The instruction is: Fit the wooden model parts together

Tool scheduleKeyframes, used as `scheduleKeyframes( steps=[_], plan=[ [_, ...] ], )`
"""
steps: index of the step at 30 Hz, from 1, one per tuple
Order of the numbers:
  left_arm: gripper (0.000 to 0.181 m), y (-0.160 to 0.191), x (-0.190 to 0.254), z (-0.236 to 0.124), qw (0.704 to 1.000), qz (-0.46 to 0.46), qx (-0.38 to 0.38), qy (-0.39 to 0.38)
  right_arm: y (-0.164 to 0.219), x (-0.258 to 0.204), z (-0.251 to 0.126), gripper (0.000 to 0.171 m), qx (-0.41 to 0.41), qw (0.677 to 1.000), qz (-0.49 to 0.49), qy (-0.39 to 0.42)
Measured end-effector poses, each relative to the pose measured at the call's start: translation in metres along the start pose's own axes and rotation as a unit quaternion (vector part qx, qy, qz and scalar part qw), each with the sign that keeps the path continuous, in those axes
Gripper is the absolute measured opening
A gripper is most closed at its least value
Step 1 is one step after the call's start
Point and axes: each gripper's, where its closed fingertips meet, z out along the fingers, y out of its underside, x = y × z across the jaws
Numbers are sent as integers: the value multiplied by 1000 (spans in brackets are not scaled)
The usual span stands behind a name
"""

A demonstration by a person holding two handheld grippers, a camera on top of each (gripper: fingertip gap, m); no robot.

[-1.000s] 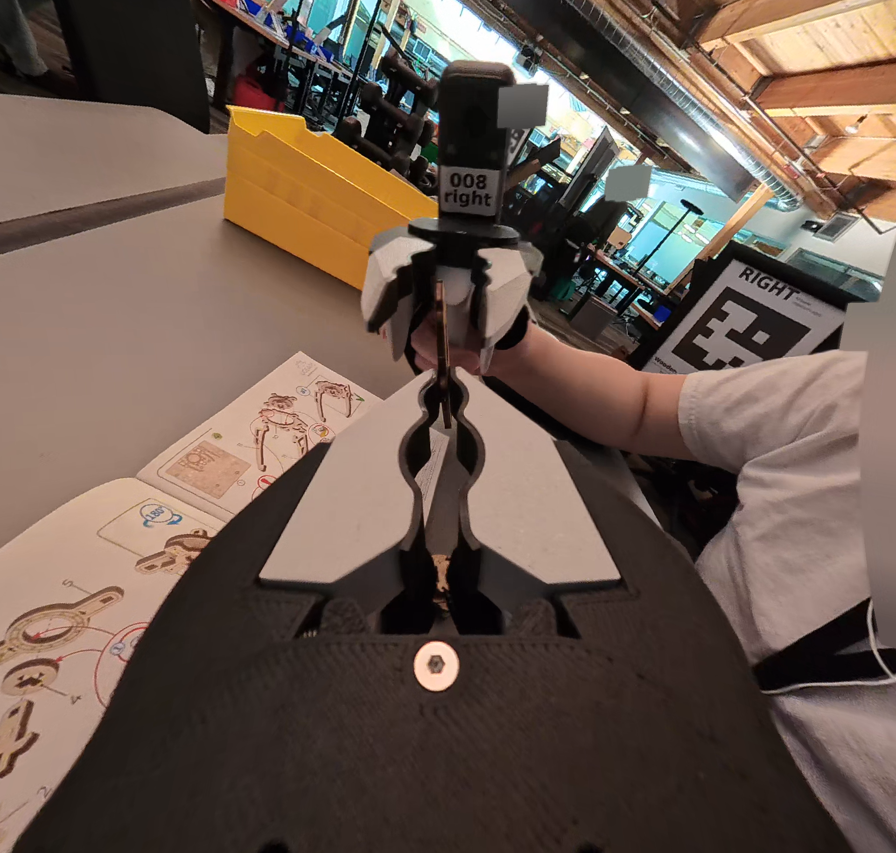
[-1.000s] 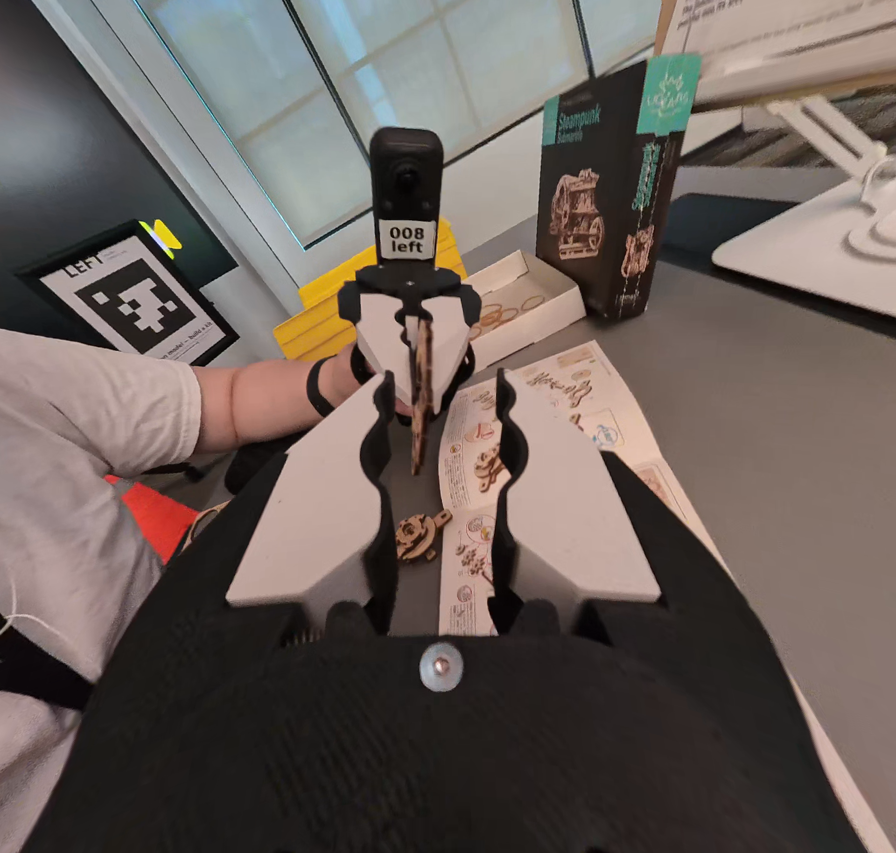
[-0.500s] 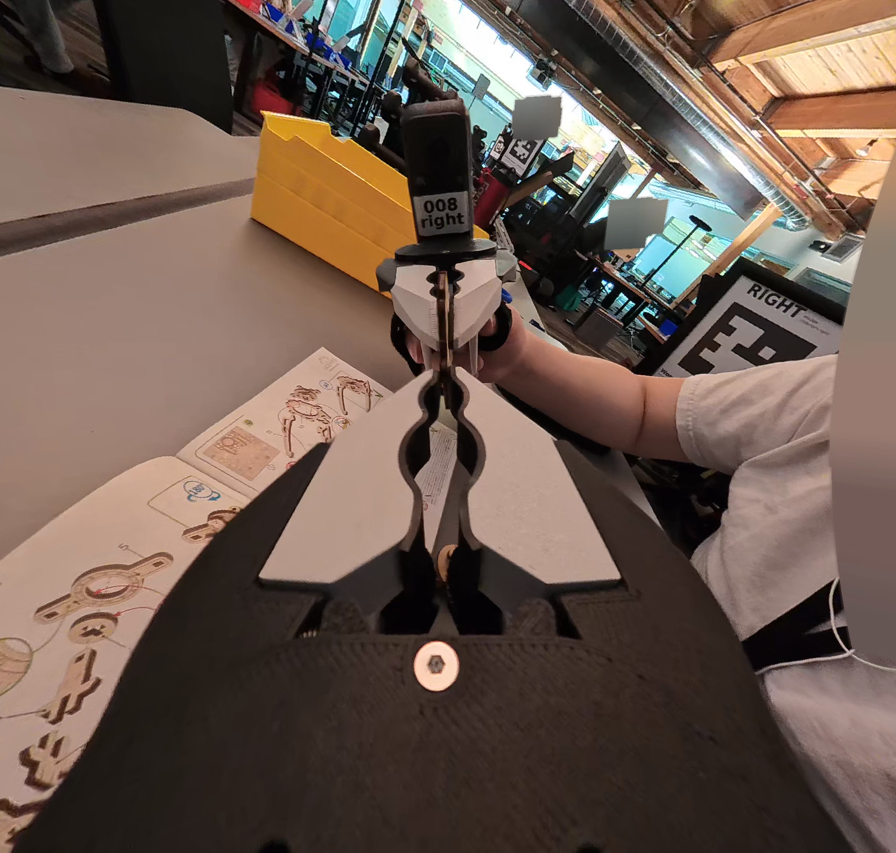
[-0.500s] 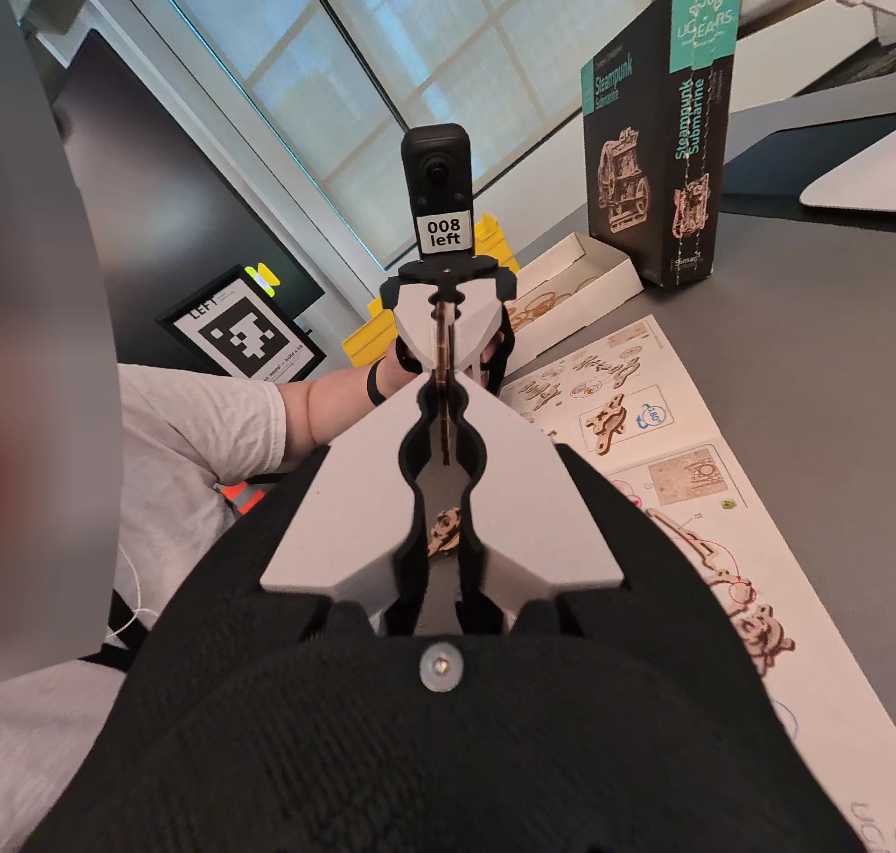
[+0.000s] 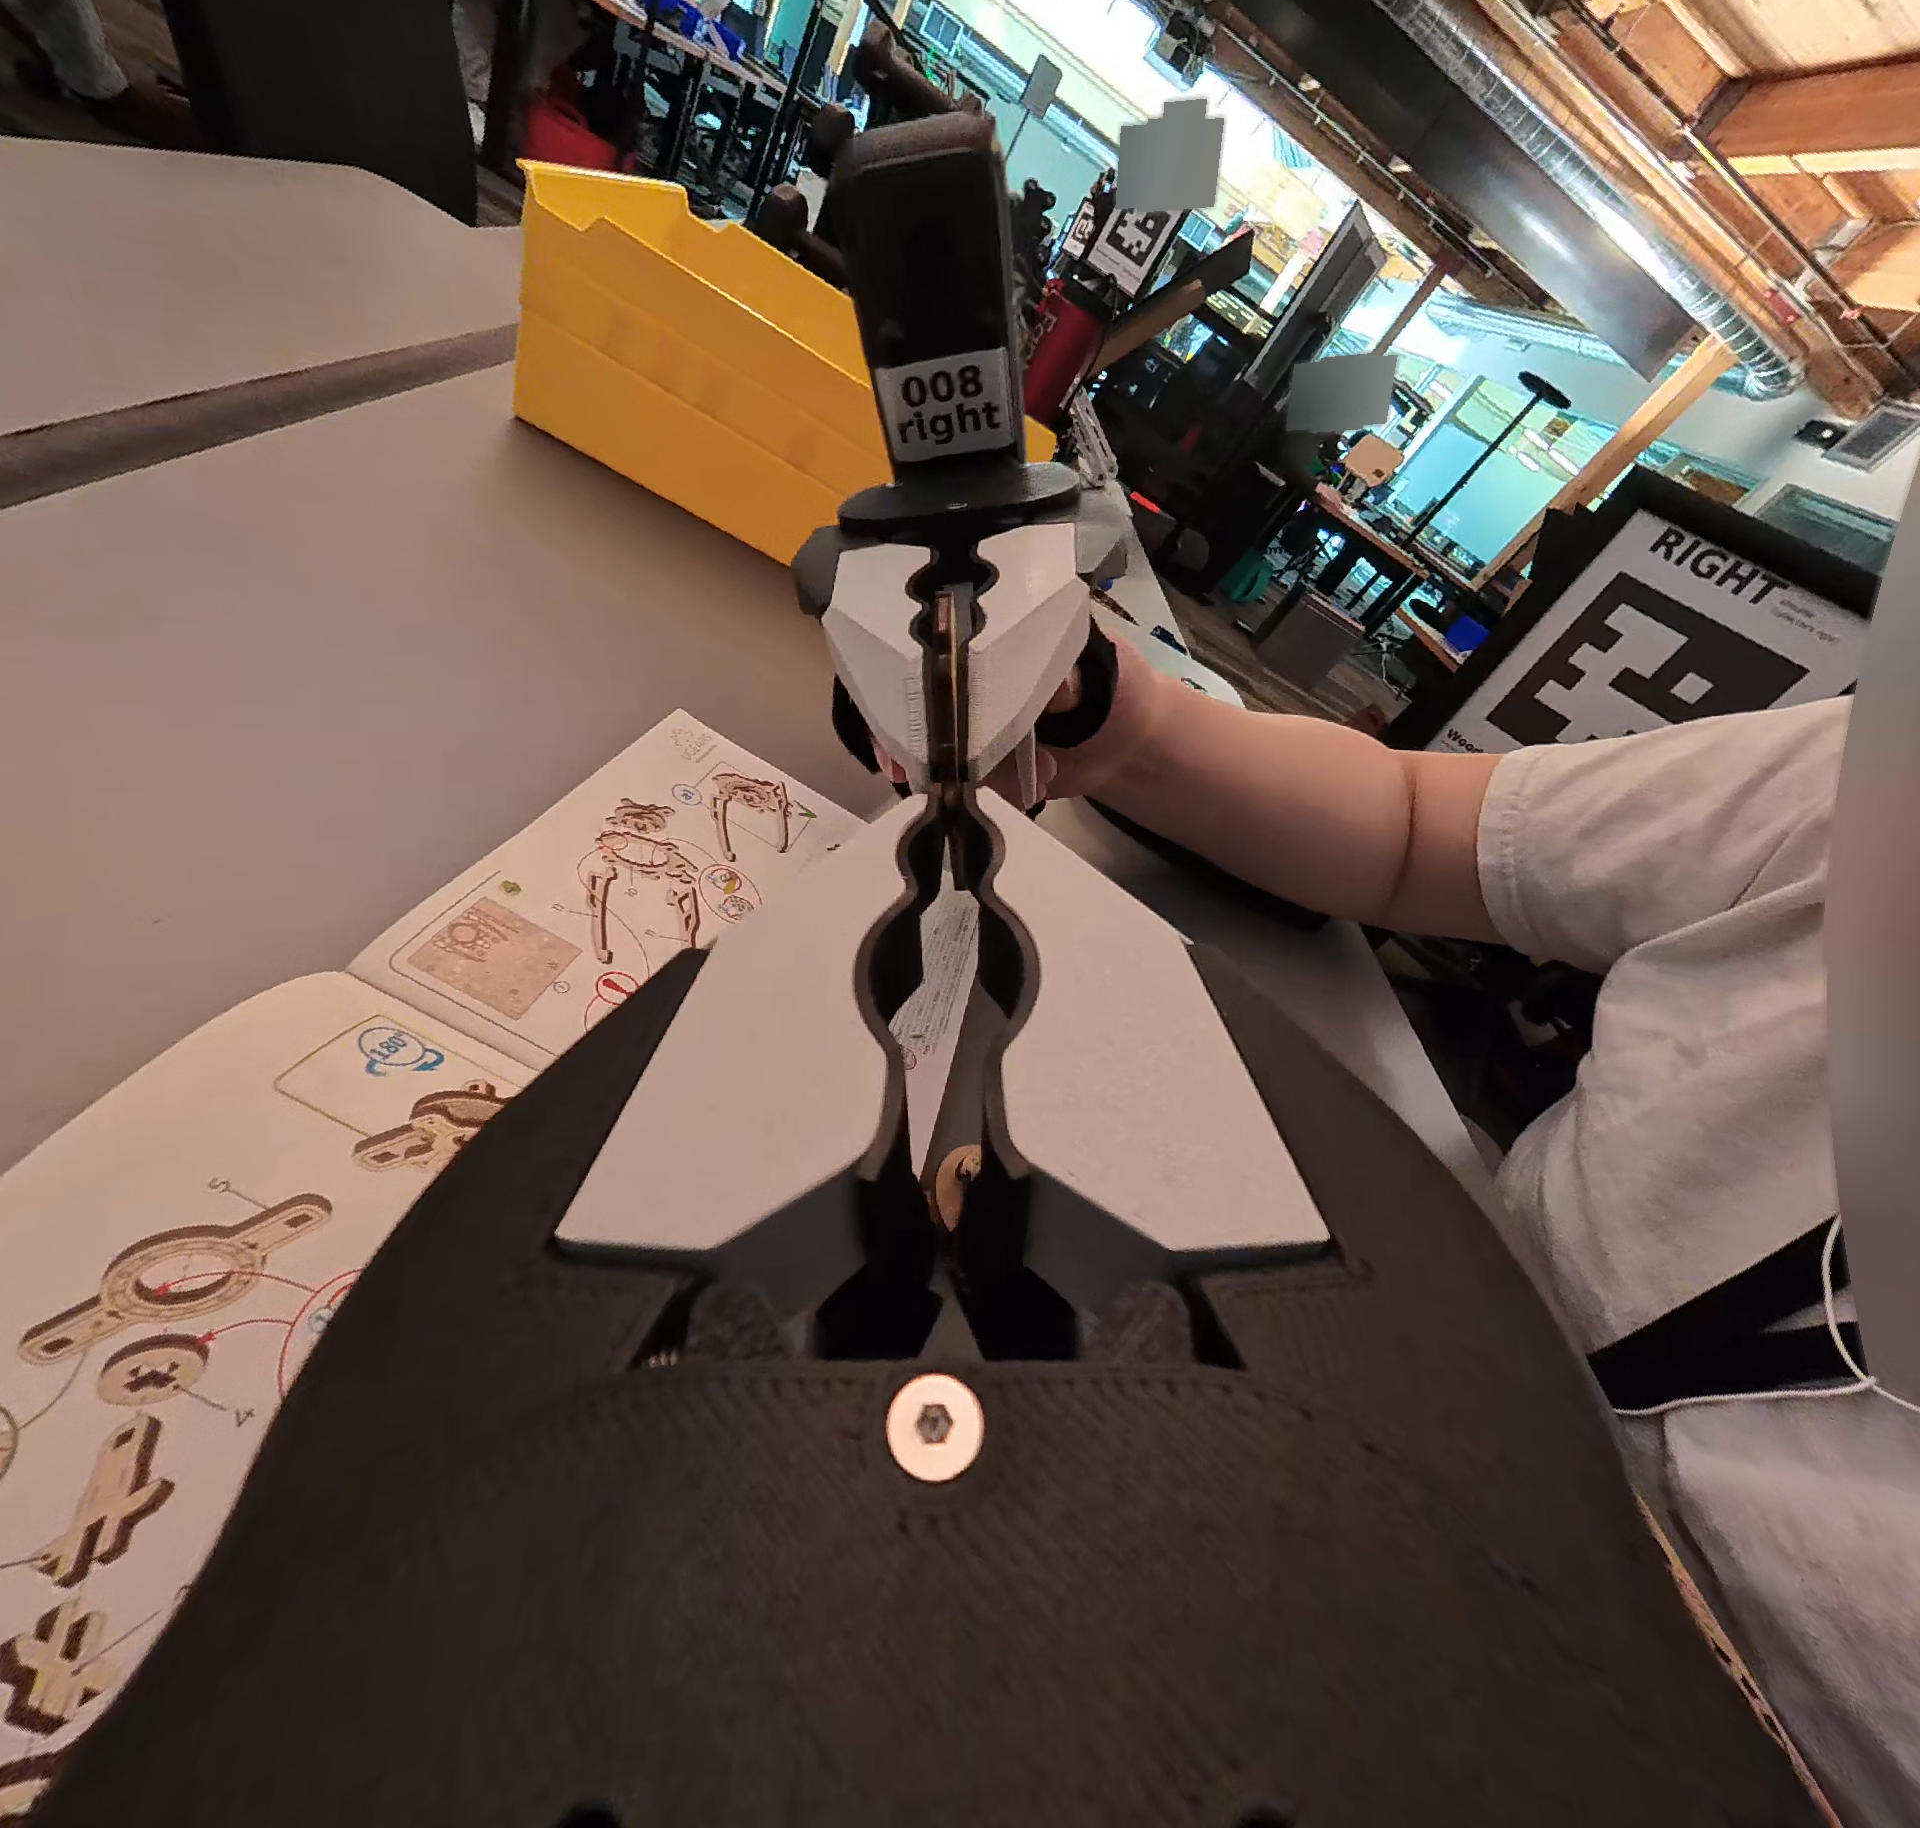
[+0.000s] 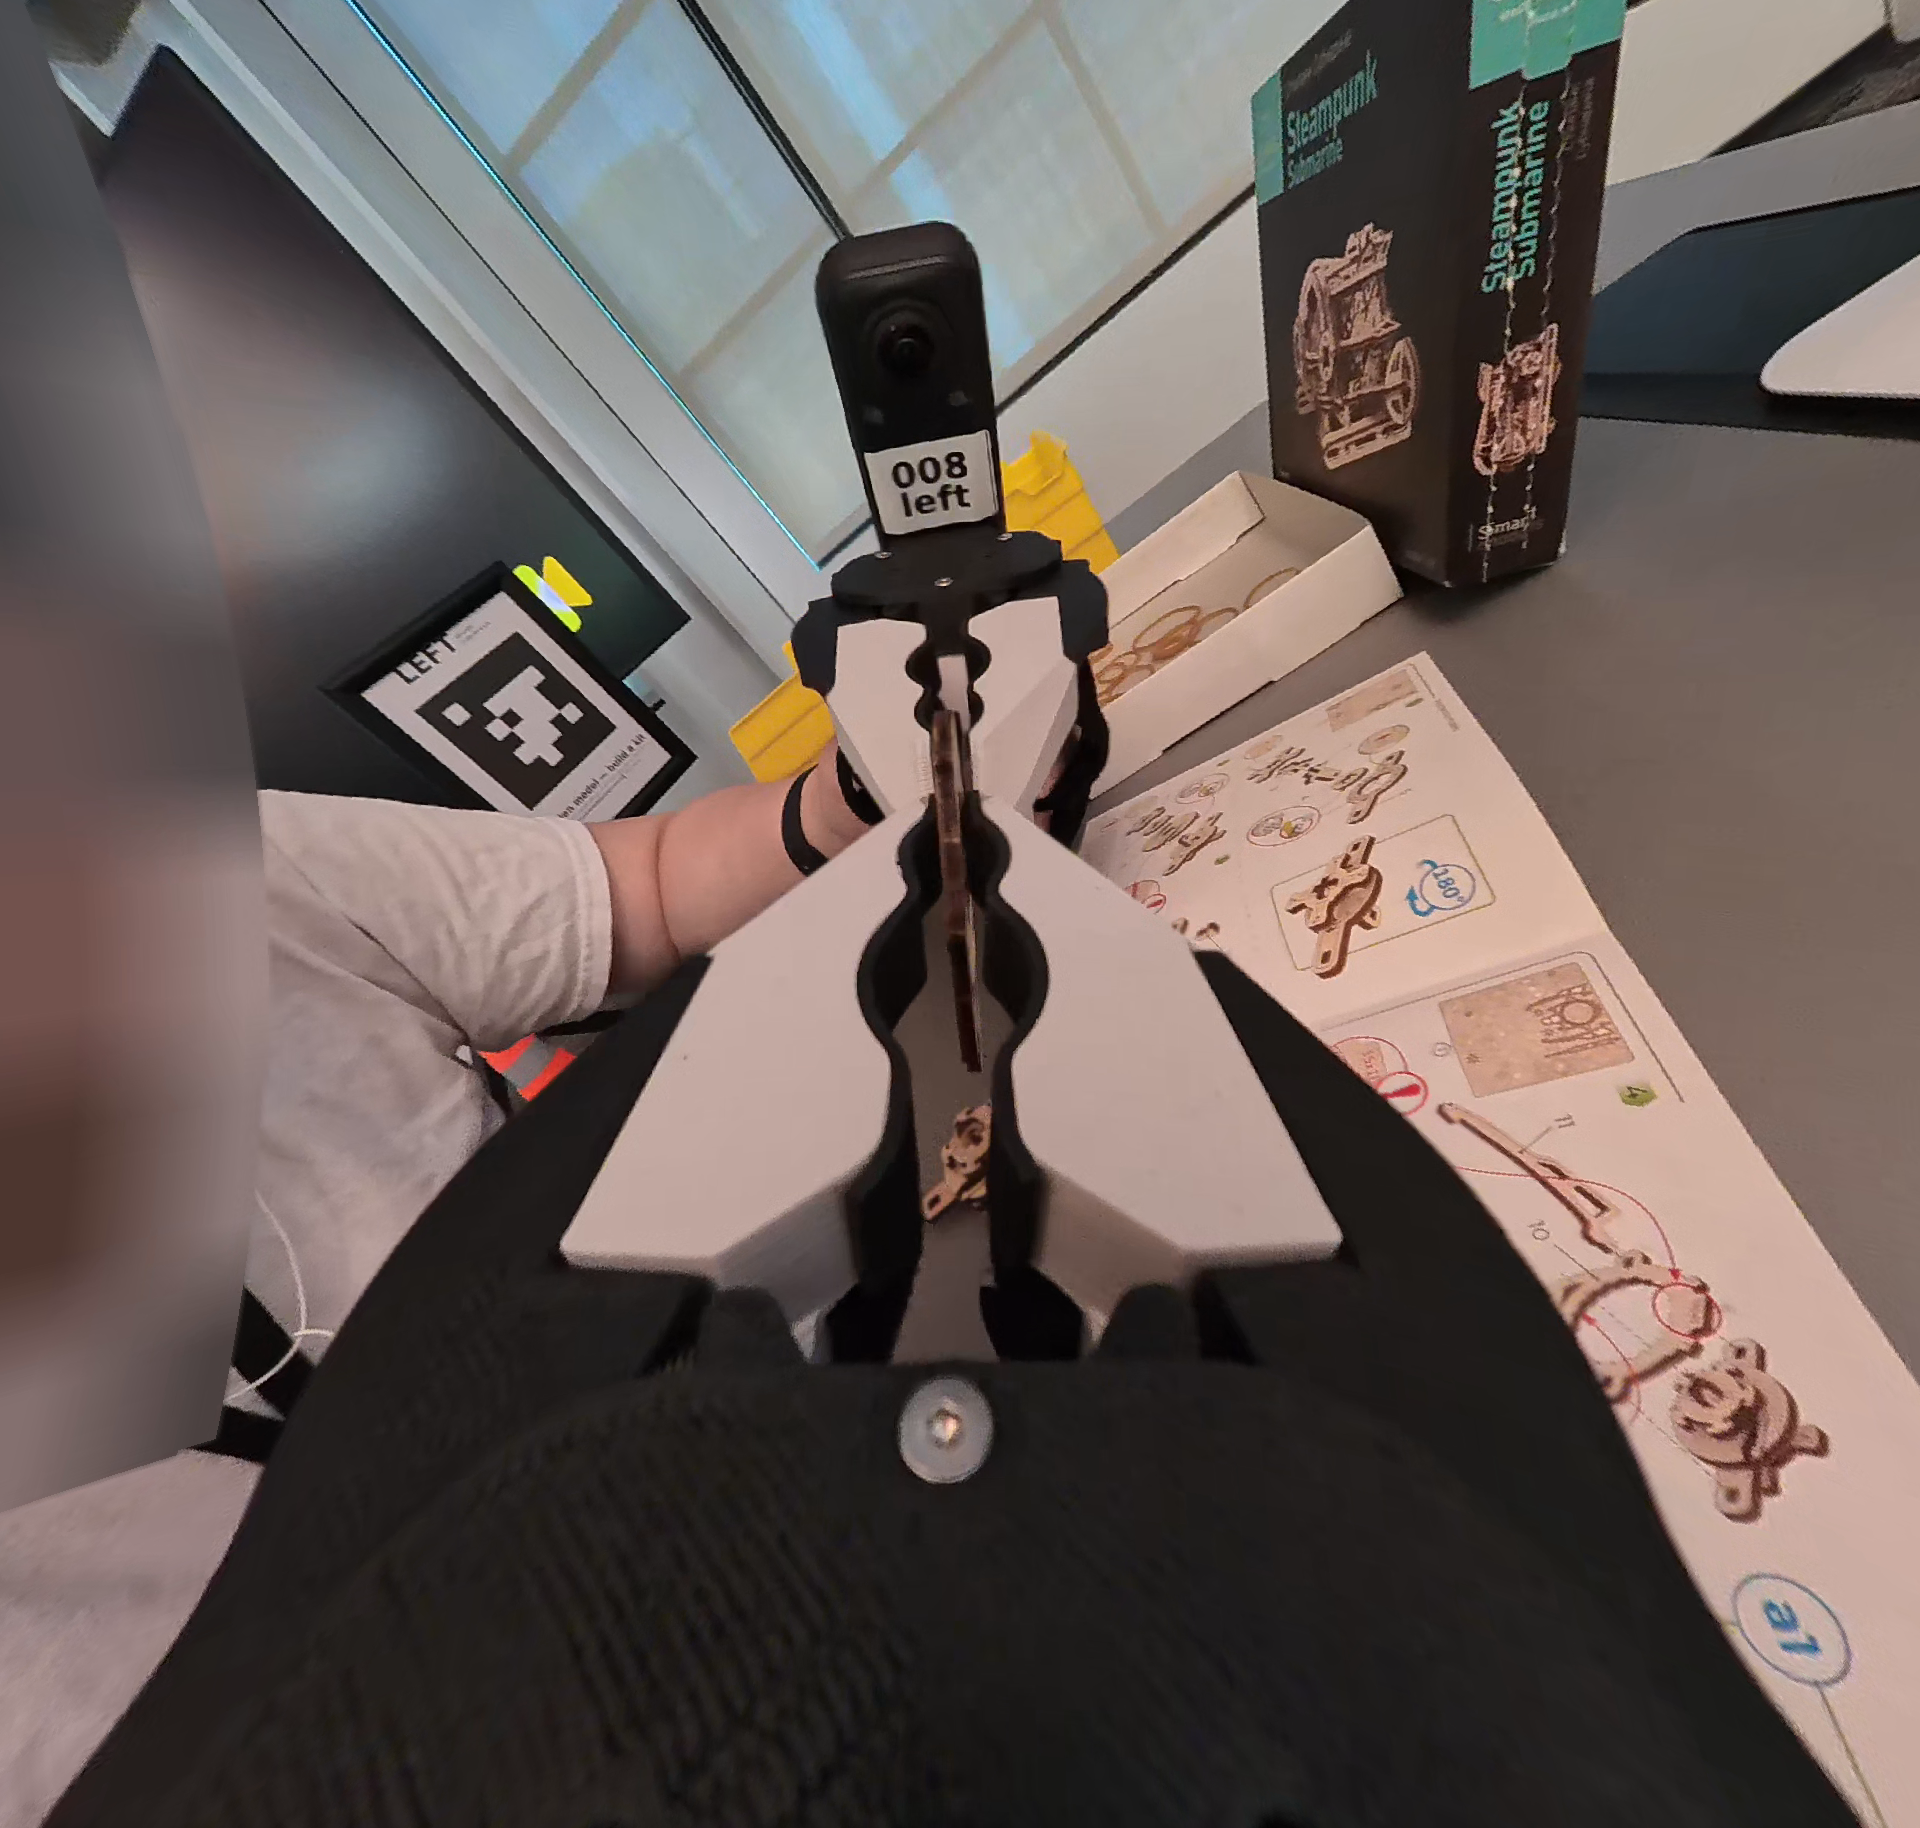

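A thin, flat wooden part (image 6: 954, 895) stands on its edge up in the air, above the bench (image 6: 1714, 718). It is brown with dark, burnt-looking edges. Only its thin side can be seen, so its full shape cannot be told. Both tools pinch it, one from each end, with their tips very near each other. In the left wrist view the same part (image 5: 945, 708) shows as a thin dark strip.

A second wooden part (image 6: 961, 1160) lies flat on the bench below. It is small and pale, with cut-out holes and bumpy edges. Nothing is touching it.
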Motion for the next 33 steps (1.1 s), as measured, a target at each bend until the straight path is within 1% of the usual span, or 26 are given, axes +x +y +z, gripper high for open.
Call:
scheduleKeyframes(
  steps=[6,8,13,18,23,29,33],
  plan=[
    [0,-2,3,-1,1000,-14,9,15,-2,-3,-3,1,3,1000,6,-16],
    [0,-3,2,-1,1000,-11,10,9,-5,0,-5,3,10,1000,7,-8],
    [0,-3,1,-2,1000,-12,13,8,-5,-1,-5,1,11,1000,3,-3],
    [0,-4,0,-1,1000,-13,15,2,-5,-1,-5,2,13,1000,14,-10],
    [0,-4,-1,-2,1000,-11,15,-4,-4,1,-4,1,6,1000,-7,12],
    [0,-3,-2,-2,1000,-12,13,-8,0,3,-2,2,3,1000,9,10],
    [0,-4,-1,-2,1000,-15,16,-3,-1,2,-2,1,-3,1000,-9,17]
  ],
)
